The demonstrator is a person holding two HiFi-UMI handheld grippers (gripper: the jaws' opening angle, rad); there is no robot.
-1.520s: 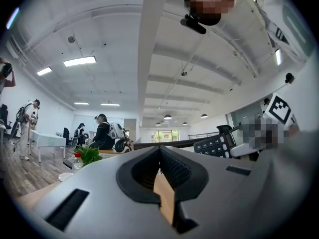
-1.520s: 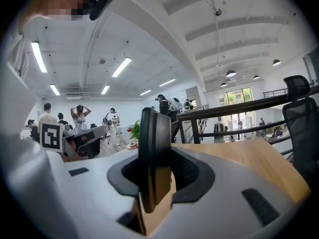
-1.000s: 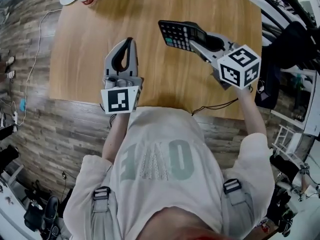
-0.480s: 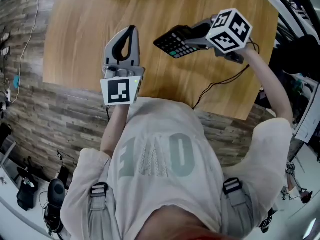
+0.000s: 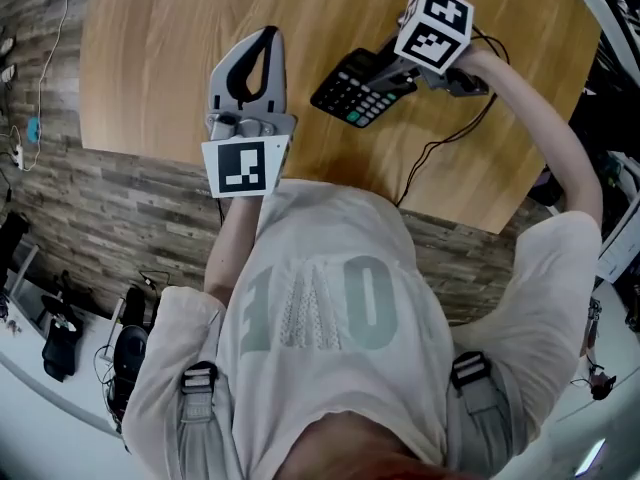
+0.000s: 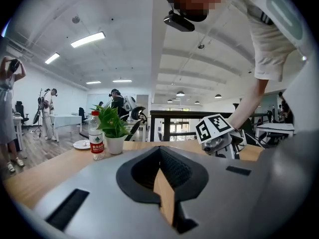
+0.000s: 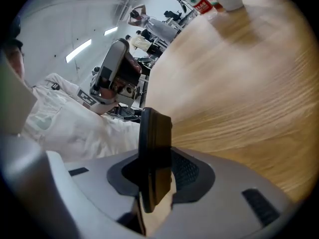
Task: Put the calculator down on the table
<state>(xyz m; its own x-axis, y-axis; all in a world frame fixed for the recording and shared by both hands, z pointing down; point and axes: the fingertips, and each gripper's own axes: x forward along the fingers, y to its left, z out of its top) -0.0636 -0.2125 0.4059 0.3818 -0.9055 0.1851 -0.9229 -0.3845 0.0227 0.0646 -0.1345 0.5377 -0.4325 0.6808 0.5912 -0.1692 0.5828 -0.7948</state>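
My right gripper (image 5: 385, 68) is shut on the near end of a black calculator (image 5: 355, 90), whose keys face up. It hangs tilted over the wooden table (image 5: 170, 78), near the front edge. In the right gripper view the calculator (image 7: 154, 133) stands edge-on between the jaws of the right gripper (image 7: 155, 161), with the tabletop (image 7: 239, 98) close below. To the calculator's left, my left gripper (image 5: 268, 36) hovers over the table, shut on nothing. In its own view the left gripper (image 6: 160, 151) shows closed tips with bare wood behind.
A potted plant (image 6: 115, 142), a water bottle (image 6: 96, 136) and a small plate (image 6: 81, 144) stand at the table's far end. A black cable (image 5: 440, 143) trails from the right gripper across the table's near right corner. People stand in the room behind.
My right gripper has tipped downward and dropped with the calculator, bringing it lower and closer to the front edge. The left gripper has sunk a little and stays shut.
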